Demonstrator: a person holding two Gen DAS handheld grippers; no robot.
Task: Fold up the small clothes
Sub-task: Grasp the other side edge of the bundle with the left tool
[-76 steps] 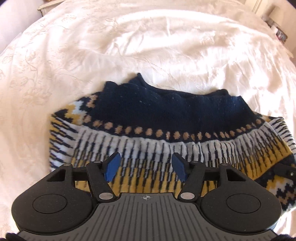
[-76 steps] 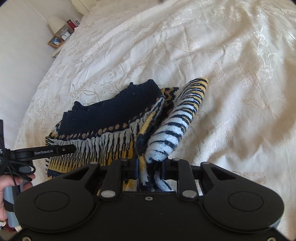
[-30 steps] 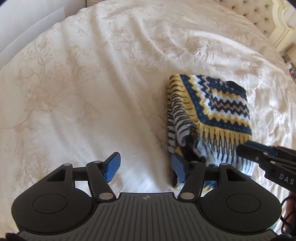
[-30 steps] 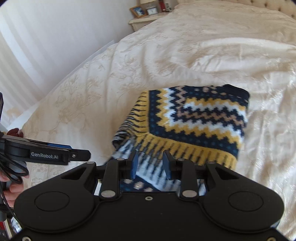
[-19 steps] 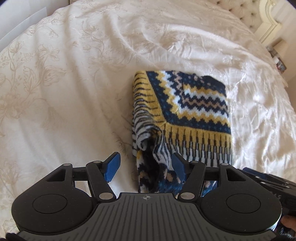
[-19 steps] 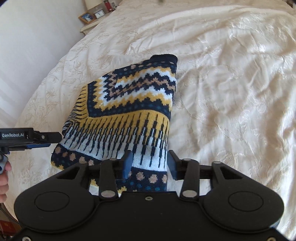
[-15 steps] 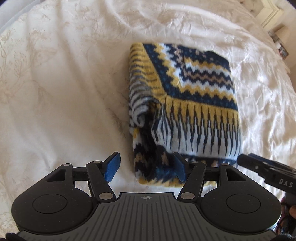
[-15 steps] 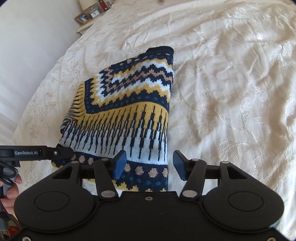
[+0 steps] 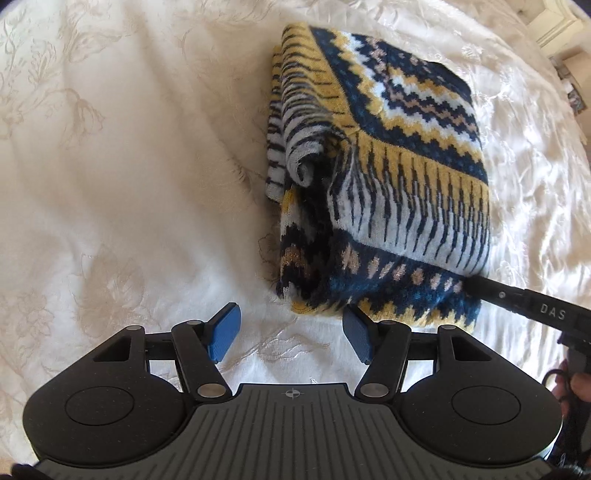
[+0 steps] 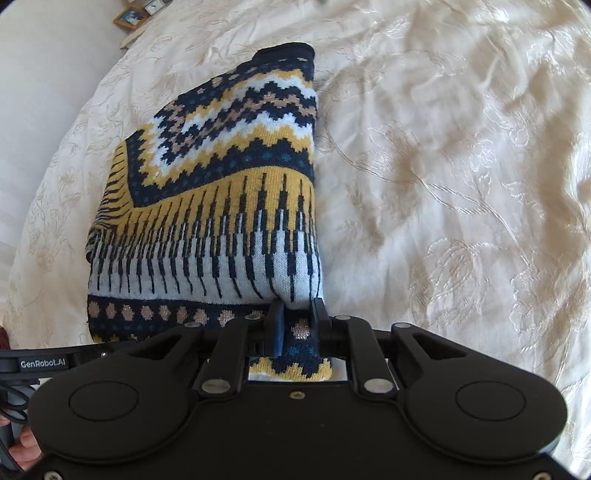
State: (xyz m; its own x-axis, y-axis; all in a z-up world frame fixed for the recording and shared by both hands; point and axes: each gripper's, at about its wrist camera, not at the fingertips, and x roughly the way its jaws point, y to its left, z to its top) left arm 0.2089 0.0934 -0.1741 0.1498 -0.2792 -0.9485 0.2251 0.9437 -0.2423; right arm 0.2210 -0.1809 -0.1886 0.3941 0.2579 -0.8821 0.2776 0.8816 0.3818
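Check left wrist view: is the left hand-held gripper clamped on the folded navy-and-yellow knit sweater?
No, the left hand-held gripper is open over cream bedspread, short of the folded navy-and-yellow knit sweater.

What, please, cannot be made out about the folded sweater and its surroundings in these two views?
- Sweater near edge: right wrist view, hidden behind the right gripper body.
- Sweater's inner layers: left wrist view, lost in the shadowed side opening.
- Framed picture: right wrist view, too small and cut by the top edge.
- Bedspread underneath: covered by the sweater.

Both my wrist cameras look down along my fingers, close over the bed (image 9: 129, 166), sharing the folded sweater (image 9: 388, 177) (image 10: 229, 192).
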